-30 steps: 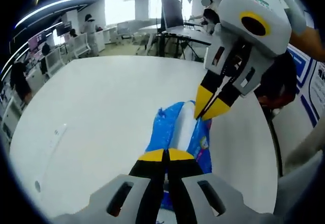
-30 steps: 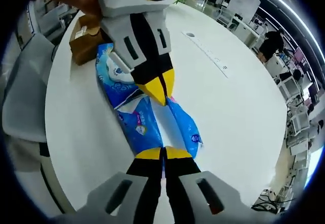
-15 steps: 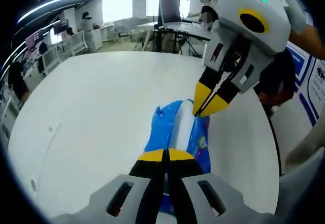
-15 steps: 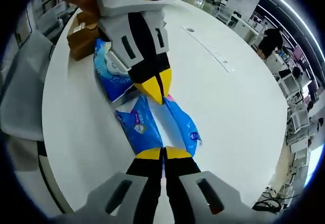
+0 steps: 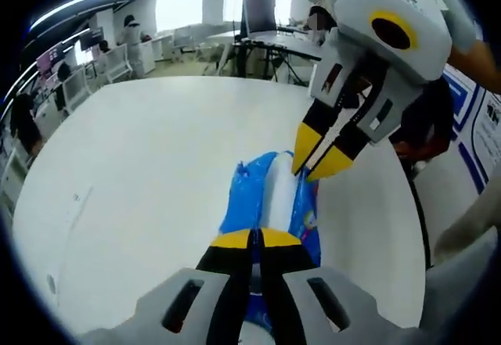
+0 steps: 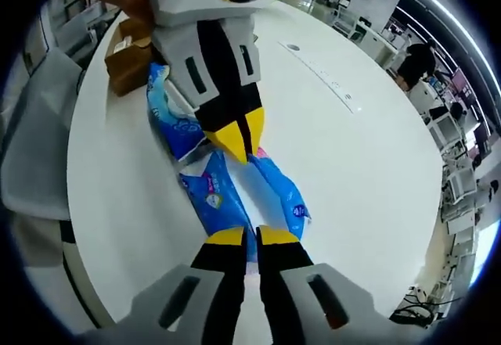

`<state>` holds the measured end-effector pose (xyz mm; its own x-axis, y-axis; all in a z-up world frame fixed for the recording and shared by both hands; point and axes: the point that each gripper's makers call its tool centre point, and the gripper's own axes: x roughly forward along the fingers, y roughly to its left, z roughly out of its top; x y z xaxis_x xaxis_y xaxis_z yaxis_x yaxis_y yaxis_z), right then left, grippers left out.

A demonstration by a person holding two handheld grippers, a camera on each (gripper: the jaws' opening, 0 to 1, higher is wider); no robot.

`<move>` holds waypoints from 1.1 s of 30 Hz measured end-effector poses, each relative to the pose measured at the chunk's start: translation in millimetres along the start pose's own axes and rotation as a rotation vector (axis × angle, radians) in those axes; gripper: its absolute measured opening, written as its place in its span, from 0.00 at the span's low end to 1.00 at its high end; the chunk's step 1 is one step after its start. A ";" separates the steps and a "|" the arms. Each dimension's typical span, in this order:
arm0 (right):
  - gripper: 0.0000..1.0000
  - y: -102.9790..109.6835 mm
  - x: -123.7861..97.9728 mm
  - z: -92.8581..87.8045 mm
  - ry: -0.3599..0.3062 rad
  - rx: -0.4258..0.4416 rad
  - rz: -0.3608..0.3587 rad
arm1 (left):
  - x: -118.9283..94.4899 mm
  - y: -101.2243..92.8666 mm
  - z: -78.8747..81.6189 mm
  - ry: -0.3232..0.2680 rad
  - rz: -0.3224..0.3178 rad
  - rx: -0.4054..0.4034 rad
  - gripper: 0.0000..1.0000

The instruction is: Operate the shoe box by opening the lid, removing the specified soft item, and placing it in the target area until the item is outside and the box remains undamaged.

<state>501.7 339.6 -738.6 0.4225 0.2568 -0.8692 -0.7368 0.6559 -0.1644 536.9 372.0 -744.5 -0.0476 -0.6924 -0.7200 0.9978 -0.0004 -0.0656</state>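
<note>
A blue soft pack (image 5: pixel 270 196) hangs between my two grippers just above the white round table (image 5: pixel 141 149). My left gripper (image 5: pixel 254 239) is shut on its near end in the left gripper view. The right gripper (image 5: pixel 309 165) meets the pack's far end from the upper right, tips slightly apart. In the right gripper view, the right gripper (image 6: pixel 250 237) stands with jaws a little parted around the blue pack (image 6: pixel 215 200). The left gripper (image 6: pixel 237 148) pinches the pack further along. A brown cardboard box (image 6: pixel 129 59) sits near the table's edge behind it.
A long white strip (image 6: pixel 325 79) lies on the table; it is the white strip (image 5: pixel 74 208) at the left in the left gripper view. A grey chair (image 6: pixel 35 134) stands by the table edge. Desks, chairs and people fill the room beyond.
The right gripper's jaws have parted a little on the pack's end. The left gripper stays shut on the pack. Both views shifted only slightly.
</note>
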 end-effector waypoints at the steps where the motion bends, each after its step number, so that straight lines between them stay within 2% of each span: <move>1: 0.05 -0.2 -1.2 1.2 -0.002 0.001 -0.002 | -1.4 0.8 1.4 -0.004 0.006 0.005 0.00; 10: 0.06 0.2 -16.9 11.0 -0.012 0.000 -0.021 | -11.2 8.7 10.5 -0.030 0.046 0.025 0.02; 16: 0.08 3.5 -29.1 19.5 -0.028 0.013 -0.031 | -32.7 12.2 16.0 -0.056 0.063 0.024 0.02; 26: 0.11 19.5 -42.9 37.7 -0.040 -0.011 -0.030 | -70.4 12.6 8.6 -0.073 0.090 0.007 0.08; 33: 0.16 33.9 -54.8 62.4 -0.074 -0.044 -0.008 | -106.3 7.6 -1.5 -0.090 0.119 -0.032 0.15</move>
<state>486.5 392.1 -667.5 0.4656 0.3047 -0.8309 -0.7548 0.6269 -0.1931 549.4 446.7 -669.5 0.0763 -0.7478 -0.6595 0.9942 0.1075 -0.0070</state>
